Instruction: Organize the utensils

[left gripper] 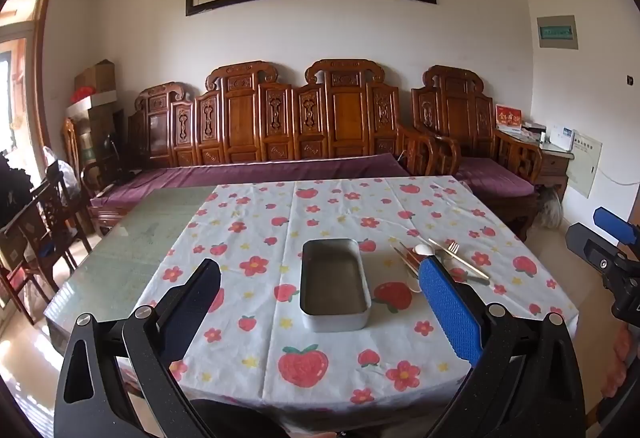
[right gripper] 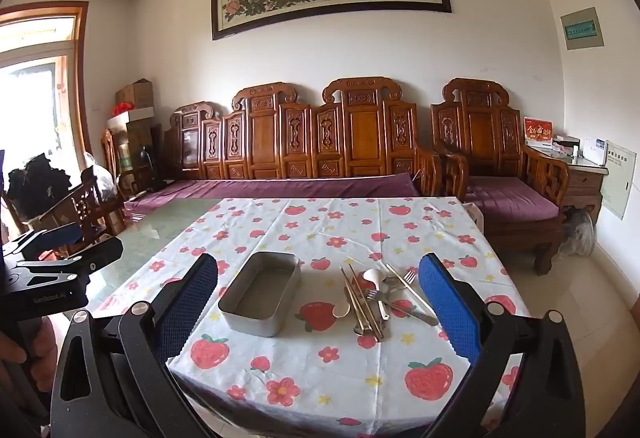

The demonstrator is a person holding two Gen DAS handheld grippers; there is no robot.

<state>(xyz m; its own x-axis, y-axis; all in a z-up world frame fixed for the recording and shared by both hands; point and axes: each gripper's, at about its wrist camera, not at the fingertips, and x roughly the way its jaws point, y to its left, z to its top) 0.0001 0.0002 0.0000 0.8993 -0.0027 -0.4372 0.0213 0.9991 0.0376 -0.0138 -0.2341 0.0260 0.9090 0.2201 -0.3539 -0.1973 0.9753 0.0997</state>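
Note:
An empty grey metal tin (left gripper: pixel 334 284) sits on the strawberry-print tablecloth (left gripper: pixel 280 222); it also shows in the right wrist view (right gripper: pixel 262 293). To its right lies a pile of utensils (right gripper: pixel 378 298): chopsticks (right gripper: pixel 362 304), a white spoon (right gripper: pixel 372 277), forks and metal spoons. The pile also shows in the left wrist view (left gripper: pixel 434 258). My left gripper (left gripper: pixel 320 276) is open and empty, above the near table edge in front of the tin. My right gripper (right gripper: pixel 319 270) is open and empty, in front of the tin and the pile.
A carved wooden sofa (left gripper: pixel 280 126) with purple cushions stands behind the table. Bare glass tabletop (left gripper: pixel 132 238) lies left of the cloth. Wooden chairs (left gripper: pixel 44 222) stand at the left. The other gripper shows at the right edge (left gripper: pixel 612 254) and the left edge (right gripper: pixel 52 270).

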